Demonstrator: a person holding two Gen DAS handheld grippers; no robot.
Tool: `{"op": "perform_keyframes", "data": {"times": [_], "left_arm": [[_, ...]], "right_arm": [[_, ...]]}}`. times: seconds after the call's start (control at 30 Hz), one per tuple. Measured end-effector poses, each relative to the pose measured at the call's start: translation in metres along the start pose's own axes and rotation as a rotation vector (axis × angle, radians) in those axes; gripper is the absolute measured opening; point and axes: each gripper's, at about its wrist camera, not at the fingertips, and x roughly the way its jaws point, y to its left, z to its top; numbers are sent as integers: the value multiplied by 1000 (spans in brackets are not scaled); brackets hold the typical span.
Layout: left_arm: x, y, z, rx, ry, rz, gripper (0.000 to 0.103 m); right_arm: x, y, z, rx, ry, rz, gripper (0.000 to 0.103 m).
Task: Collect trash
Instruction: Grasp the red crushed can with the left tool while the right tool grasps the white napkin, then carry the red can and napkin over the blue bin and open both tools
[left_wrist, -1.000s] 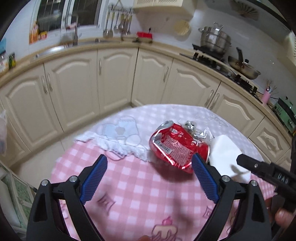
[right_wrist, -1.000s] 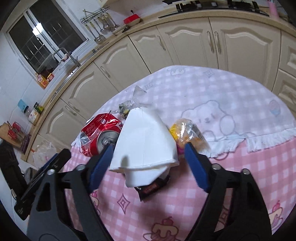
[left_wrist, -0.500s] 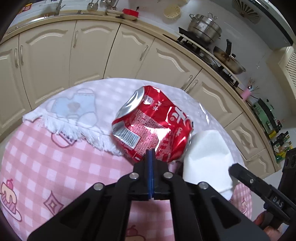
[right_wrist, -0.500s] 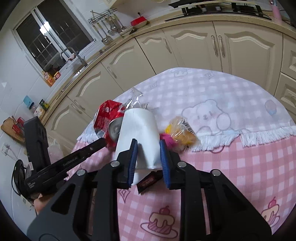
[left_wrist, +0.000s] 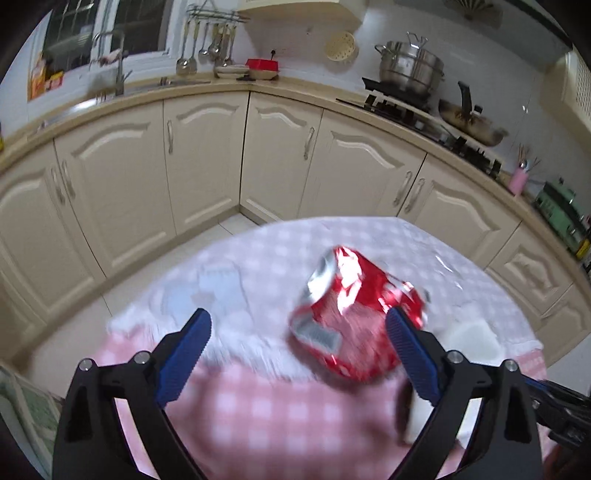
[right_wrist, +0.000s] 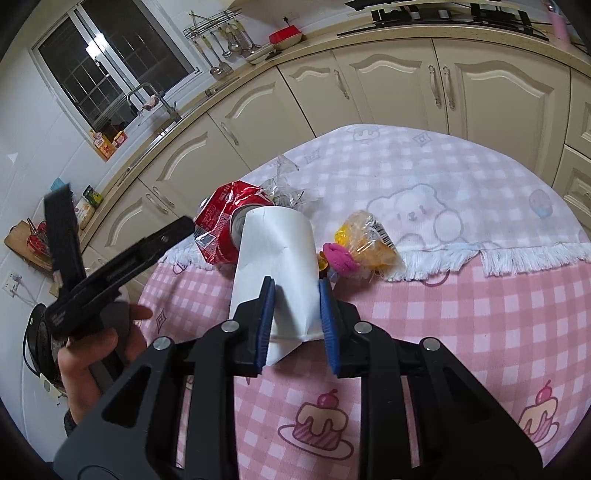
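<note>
home kitchen: cream cabinets (left_wrist: 207, 162) along curved counter, sink tap (right_wrist: 147, 99) under window, hanging utensils (left_wrist: 207, 44), steel pot (left_wrist: 408, 66) and wok (left_wrist: 469, 122) on gas hob

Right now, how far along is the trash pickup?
Nothing looks collected yet; no bin is in view. In hand: the right gripper is shut on the white paper cup. The left gripper, whose jaws have just opened again, stands open with the crushed red can between them, not gripped. Left on the tablecloth: that can, the clear plastic wrapper, the yellow snack wrapper and a pink scrap.
</note>
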Motion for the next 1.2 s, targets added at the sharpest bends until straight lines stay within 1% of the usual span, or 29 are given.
{"op": "perform_keyframes", "data": {"times": [0.07,0.1,0.13,0.17,0.2,0.27,0.37,0.47,0.63,0.67,0.7,0.8,0.87,0.9,0.93,0.97,1.0,1.03,1.13,1.2], "left_arm": [[16,-3,9,58,17,0,92],[24,-3,9,89,39,-16,84],[32,-3,8,110,71,-35,46],[39,-3,6,110,94,-85,28],[37,-1,6,97,89,-106,24],[29,0,5,103,91,-115,17],[11,4,-5,106,77,-97,17],[-10,15,-19,65,61,-98,17],[-45,27,-46,52,27,-90,17],[-49,26,-50,53,22,-90,17],[-61,28,-58,52,14,-94,17],[-84,28,-74,60,0,-105,17],[-95,27,-85,61,-7,-114,17],[-100,26,-91,62,-9,-116,17],[-103,26,-95,62,-10,-118,17],[-107,25,-100,59,-10,-119,17],[-111,26,-105,53,-8,-124,17],[-112,23,-108,49,-7,-127,17],[-119,21,-117,49,-6,-127,17],[-123,20,-122,48,-6,-126,17]], "right_arm": [[1,-1,1,2,2,3,25],[2,-1,2,-3,4,5,25],[3,-1,2,-8,5,6,25],[4,0,2,-11,6,10,24],[4,0,2,-12,7,12,24],[2,1,0,-19,6,19,23],[-6,4,-3,-24,-7,34,20],[-17,8,-11,-39,-19,46,18],[-39,3,-32,-33,-21,54,16],[-45,0,-39,-28,-17,55,16],[-48,-2,-45,-22,-13,55,16],[-55,-15,-65,3,26,42,17],[-54,-21,-73,-5,50,7,18],[-52,-23,-75,1,60,6,20],[-48,-25,-75,11,69,10,25],[-45,-26,-75,13,64,3,45],[-42,-26,-75,12,52,-4,56],[-41,-27,-73,19,45,1,61],[-38,-31,-68,58,20,1,63],[-35,-30,-61,62,4,-11,67]]}}
